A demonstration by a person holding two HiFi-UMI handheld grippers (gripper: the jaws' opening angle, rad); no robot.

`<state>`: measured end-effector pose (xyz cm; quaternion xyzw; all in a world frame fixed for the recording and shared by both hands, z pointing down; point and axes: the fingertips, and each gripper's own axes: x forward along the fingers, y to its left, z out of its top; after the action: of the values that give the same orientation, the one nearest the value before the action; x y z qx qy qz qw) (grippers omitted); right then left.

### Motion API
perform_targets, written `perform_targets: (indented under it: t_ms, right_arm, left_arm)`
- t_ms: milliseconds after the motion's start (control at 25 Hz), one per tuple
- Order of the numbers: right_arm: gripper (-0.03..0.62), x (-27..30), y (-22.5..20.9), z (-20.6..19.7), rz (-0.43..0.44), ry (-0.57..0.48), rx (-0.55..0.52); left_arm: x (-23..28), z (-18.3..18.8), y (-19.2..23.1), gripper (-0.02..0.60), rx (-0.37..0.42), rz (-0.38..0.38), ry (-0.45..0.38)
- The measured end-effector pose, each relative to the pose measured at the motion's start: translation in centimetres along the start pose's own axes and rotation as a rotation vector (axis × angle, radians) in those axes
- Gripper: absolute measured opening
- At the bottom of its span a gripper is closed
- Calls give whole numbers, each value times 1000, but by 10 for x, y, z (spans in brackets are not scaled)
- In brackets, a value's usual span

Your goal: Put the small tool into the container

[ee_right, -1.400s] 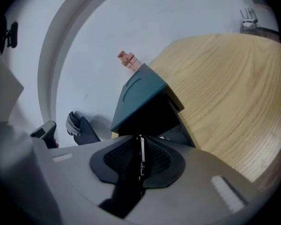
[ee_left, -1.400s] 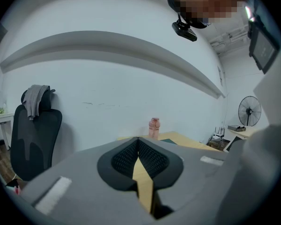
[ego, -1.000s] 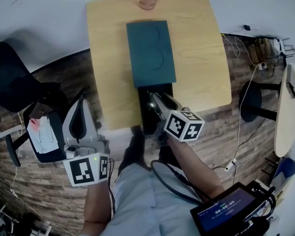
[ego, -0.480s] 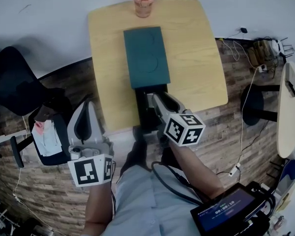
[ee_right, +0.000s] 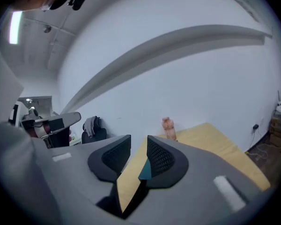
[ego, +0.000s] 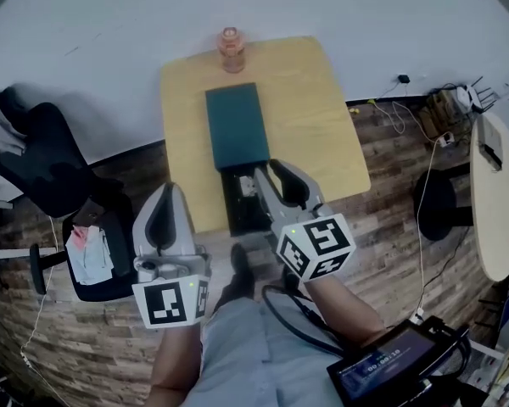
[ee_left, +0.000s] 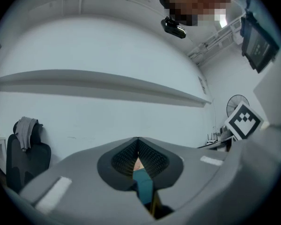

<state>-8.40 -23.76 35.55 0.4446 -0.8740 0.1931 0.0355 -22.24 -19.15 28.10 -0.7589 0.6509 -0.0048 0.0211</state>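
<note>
Left tongs (ee_left: 138,146) pinched together on nothing; right tongs (ee_right: 138,149) apart and empty, just narrowed a bit, both held above the surface (ego: 322,117). Small pale item (ego: 247,186), likely the tool, lies in the black container (ego: 237,214) beside the teal panel (ego: 237,125). Drop-off looks done, nothing obvious left
</note>
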Motion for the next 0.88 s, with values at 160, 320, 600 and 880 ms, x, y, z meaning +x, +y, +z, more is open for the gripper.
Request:
perform_targets:
  t_ms: [160, 320, 600, 880]
  right_arm:
    - [87, -35, 19, 42, 22, -106, -143]
    - [55, -70, 31, 75, 35, -195, -236]
    - [2, -111, 35, 91, 42, -256, -320]
    - [2, -123, 33, 89, 69, -263, -342]
  left_arm:
    - [-13, 31, -27, 9, 30, 1, -52]
    - [-21, 59, -56, 8, 60, -10, -101]
    - [-30, 81, -91, 8, 101, -11, -136]
    - [-33, 84, -100, 8, 108, 24, -113]
